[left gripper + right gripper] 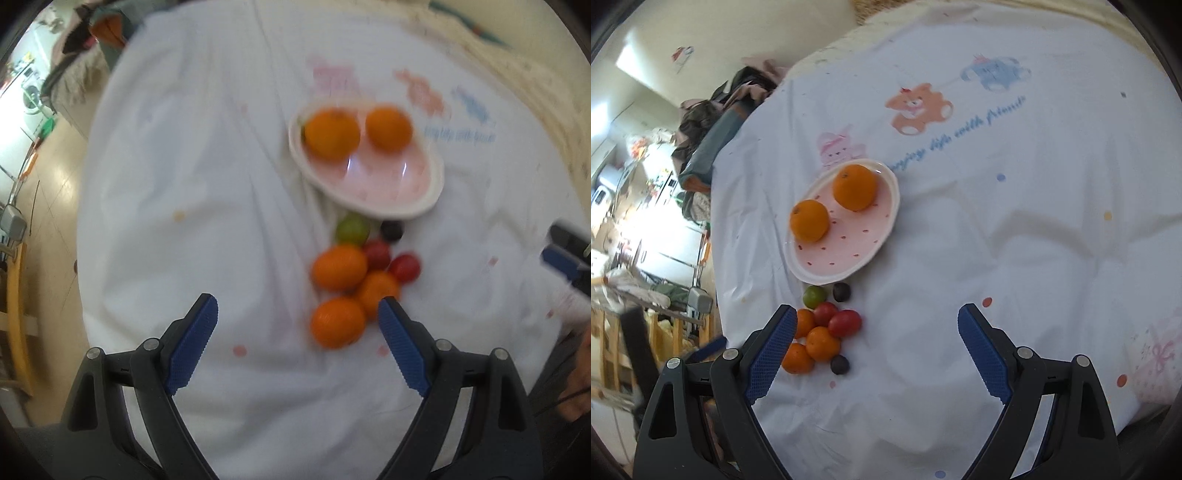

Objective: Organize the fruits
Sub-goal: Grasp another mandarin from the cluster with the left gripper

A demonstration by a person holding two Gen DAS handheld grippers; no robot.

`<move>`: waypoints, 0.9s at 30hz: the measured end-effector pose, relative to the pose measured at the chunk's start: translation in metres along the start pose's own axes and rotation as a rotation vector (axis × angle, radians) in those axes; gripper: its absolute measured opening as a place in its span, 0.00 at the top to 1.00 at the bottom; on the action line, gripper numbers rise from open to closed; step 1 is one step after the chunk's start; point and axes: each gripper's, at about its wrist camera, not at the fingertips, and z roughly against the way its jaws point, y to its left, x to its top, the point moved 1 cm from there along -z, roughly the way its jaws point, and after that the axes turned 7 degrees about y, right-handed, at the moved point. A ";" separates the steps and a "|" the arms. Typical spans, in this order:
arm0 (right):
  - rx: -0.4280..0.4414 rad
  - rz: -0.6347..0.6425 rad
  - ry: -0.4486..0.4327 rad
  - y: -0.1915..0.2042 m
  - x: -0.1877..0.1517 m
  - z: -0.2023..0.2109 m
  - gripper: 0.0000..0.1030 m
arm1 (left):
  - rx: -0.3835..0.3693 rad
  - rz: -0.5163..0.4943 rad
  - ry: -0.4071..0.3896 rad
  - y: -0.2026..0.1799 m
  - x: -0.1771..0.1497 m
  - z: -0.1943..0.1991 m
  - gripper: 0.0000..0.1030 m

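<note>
A pink oval plate point(388, 184) point(820, 262) on the white cloth holds two oranges point(331, 133) point(855, 187). In front of it lies a cluster of small fruit: three small oranges point(337, 322) point(823, 343), two red tomatoes point(405, 267) point(844, 323), a green lime point(352, 229) point(814, 296) and dark plums point(391, 229) point(841, 291). My left gripper point(298, 308) is open and empty, just short of the cluster. My right gripper point(877, 317) is open and empty, right of the cluster; it also shows at the right edge of the left wrist view point(563, 254).
The white printed cloth point(997, 221) covers a round table, with its edge to the left point(83, 236). Clothes are piled at the far left point(713, 122). Room furniture and floor lie beyond the left edge point(646, 258).
</note>
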 end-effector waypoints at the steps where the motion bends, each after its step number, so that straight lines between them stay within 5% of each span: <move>1: 0.013 -0.023 -0.002 -0.003 0.001 0.000 0.12 | -0.003 -0.003 0.023 -0.001 -0.002 -0.007 0.16; 7: 0.016 -0.026 -0.003 -0.002 0.001 -0.001 0.12 | 0.014 -0.098 0.084 -0.021 -0.010 -0.029 0.18; 9: 0.014 -0.018 -0.004 -0.001 0.001 -0.001 0.12 | 0.002 -0.150 0.087 -0.030 -0.011 -0.032 0.34; 14: 0.039 -0.049 -0.001 -0.005 0.002 -0.002 0.12 | 0.016 -0.185 0.128 -0.035 -0.010 -0.045 0.34; 16: 0.041 -0.047 0.000 -0.005 0.003 -0.003 0.12 | 0.025 -0.188 0.127 -0.034 -0.010 -0.047 0.44; 17: 0.038 -0.043 0.001 -0.004 0.003 -0.003 0.12 | 0.017 -0.201 0.125 -0.034 -0.010 -0.046 0.59; 18: 0.037 -0.040 0.002 -0.004 0.003 -0.003 0.12 | 0.001 -0.216 0.125 -0.037 -0.011 -0.043 0.64; 27: 0.018 -0.015 0.034 0.000 0.001 -0.012 0.12 | -0.030 -0.189 0.046 -0.026 -0.028 0.009 0.64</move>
